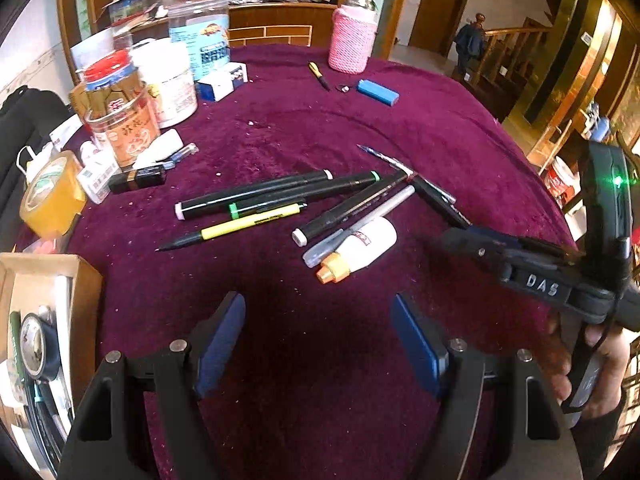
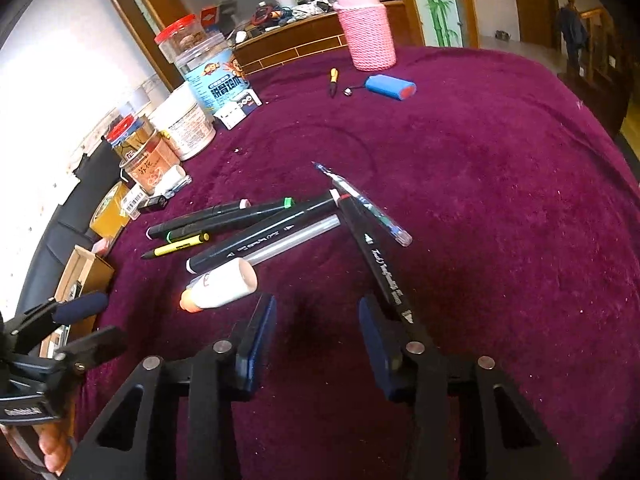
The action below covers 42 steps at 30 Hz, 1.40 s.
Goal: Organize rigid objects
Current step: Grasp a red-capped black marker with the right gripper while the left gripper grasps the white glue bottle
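Reaching in, the right claw stands parted and empty, its right finger just beside the tail of a black marker; closing there could pinch only the tip and flick it into the blue pen lying across it. Pens lie loosely piled mid-bench, beside a white glue bottle (round, likely to roll). The left claw hangs wide and empty over bare cloth; jars crowd the left edge.

Pens lie mid desk; bottle just before them. Jars at left edge, box nearer on left. Lighter & cosy jar far behind.
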{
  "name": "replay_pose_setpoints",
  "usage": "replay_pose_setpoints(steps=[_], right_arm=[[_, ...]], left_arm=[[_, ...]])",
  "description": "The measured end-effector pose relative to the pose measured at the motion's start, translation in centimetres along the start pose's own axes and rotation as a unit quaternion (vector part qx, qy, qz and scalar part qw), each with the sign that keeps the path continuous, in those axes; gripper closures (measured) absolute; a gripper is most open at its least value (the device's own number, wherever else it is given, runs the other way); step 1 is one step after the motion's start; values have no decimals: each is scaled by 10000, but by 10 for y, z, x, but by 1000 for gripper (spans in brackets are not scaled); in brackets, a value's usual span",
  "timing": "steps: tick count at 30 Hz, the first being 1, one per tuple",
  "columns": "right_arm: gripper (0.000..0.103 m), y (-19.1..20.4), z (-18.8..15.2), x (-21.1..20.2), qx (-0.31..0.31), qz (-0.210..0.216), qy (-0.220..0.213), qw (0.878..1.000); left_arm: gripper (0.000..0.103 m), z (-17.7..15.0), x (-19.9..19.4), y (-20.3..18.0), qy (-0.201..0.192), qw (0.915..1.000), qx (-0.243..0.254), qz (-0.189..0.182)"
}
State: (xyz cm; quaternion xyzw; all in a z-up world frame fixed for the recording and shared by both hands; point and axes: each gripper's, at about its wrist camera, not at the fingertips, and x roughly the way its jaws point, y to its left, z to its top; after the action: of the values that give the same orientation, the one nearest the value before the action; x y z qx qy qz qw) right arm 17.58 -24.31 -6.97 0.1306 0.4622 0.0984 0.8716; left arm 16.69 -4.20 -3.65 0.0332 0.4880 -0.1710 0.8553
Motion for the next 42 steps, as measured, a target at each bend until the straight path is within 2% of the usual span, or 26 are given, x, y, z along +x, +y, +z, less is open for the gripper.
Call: replay_pose_setpoints(steps=[5,8,12,14,18,22,26,30,31,32,35,39,42], right_arm=[[60,-5,1,1,99,-45,-13,9999],[60,-12,3,-3,192,-278,-148,9993],[60,-23,8,-8,413,-201,-413,9981],[60,-21,9,-1,300,-293,-336,9986],[60,-15,11,0,100,-422,-493,9978],[60,-24,15,-12,346,-249,-809,9958],[60,-30,18,4,389,-559,-538,9962],[61,-13,16,22,-128,-1016,-230,9945],[64,-11,15,23,-205,-1034,-195,9942],[74,-9,14,23,-246,-1034,-170,9942],[82,-5,12,24,-330,-1055,-13,9939],[86,-3,7,21,-304,-848,155,9958],[86,-8,4,17,-107,-666,221,9975]], left_arm=[[29,0,5,-7,-8,9997,260,35],[29,3,8,-11,-28,9993,377,32],[29,10,17,-16,17,9989,464,-84],[29,13,24,-18,28,9987,506,-110],[29,18,35,-18,120,9985,521,-117],[29,21,38,-18,153,9984,514,-175],[29,23,43,-23,149,9974,695,-115],[29,26,52,-28,184,9968,770,-54],[32,26,53,-29,191,9966,795,-57],[34,27,55,-31,182,9961,860,-54],[42,29,62,-35,208,9955,922,25],[44,31,71,-42,225,9941,1060,101],[59,31,76,-45,276,9934,1106,124]])
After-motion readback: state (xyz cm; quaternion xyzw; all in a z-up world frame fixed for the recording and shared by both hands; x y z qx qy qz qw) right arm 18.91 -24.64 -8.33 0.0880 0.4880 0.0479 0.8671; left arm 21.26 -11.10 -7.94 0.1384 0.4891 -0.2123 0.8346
